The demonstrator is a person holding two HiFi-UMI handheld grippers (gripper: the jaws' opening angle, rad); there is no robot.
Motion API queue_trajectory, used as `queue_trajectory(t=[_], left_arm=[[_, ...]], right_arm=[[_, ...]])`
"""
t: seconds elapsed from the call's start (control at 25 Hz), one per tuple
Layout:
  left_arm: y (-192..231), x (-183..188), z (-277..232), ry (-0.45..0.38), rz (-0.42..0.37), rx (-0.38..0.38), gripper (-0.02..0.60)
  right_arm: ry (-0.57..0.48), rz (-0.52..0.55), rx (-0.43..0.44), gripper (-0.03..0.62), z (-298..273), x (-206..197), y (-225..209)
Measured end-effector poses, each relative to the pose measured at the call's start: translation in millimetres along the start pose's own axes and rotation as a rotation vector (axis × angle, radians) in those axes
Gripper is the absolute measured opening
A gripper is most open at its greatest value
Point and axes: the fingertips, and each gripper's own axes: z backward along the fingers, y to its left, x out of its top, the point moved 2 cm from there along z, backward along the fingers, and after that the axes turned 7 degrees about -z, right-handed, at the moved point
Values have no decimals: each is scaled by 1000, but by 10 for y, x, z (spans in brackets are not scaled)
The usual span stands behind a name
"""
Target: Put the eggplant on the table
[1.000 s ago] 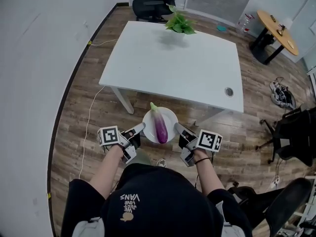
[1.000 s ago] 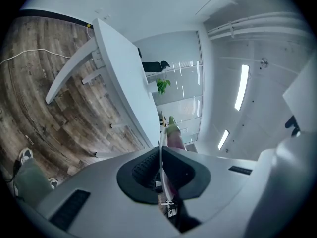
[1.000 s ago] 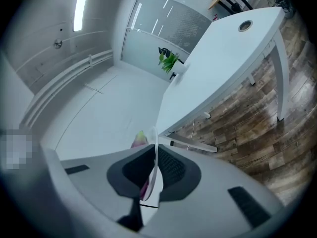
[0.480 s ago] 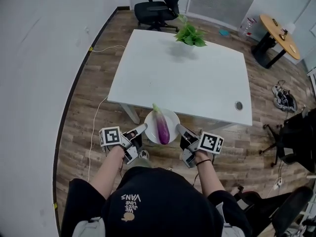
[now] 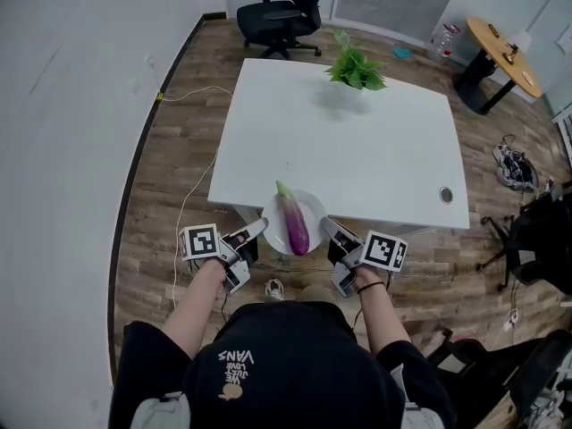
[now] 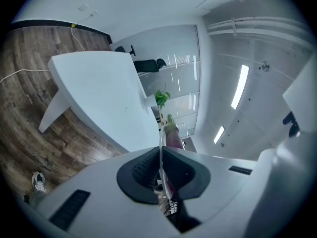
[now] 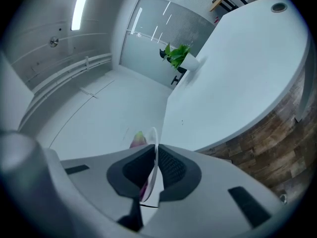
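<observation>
A purple eggplant [image 5: 294, 222] with a green stem lies on a white plate [image 5: 313, 209], held in the air at the near edge of the white table [image 5: 349, 141]. My left gripper [image 5: 260, 228] is shut on the plate's left rim and my right gripper [image 5: 323, 226] is shut on its right rim. In the left gripper view the thin plate rim [image 6: 161, 148] runs edge-on between the dark pads, with the eggplant [image 6: 173, 135] beyond it. In the right gripper view the plate [image 7: 153, 170] is likewise clamped between the pads, and the eggplant [image 7: 137, 139] shows just past it.
A potted green plant [image 5: 356, 68] stands at the table's far side, and a cable hole [image 5: 445, 195] sits near its right front corner. Black office chairs [image 5: 281, 12] stand beyond the table, and a round wooden table [image 5: 502, 56] at the far right. A white cable [image 5: 183, 208] trails over the wooden floor.
Both grippers have carried the plate with the eggplant forward to the table. The plate, which hung over the floor in front of it, now overlaps its near edge.
</observation>
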Motion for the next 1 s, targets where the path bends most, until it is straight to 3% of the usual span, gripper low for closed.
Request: queue_trajectory(t=[0.36,0.52,0.72,1.0], left_arm=[[201,351,-166,-24,21,-8,25],[226,633,-385,-65,44,-40,26],[307,986,-637,-86,13,0,25],[338,1509,-1029,-128,34,-18,25]], right_arm=[[18,4,-16,31,-337,284,-88],[36,11,0,31,-568,605,-115],[69,33,30,31,-819,1060,-64],[104,55,47,31,-1200,1651,-64]])
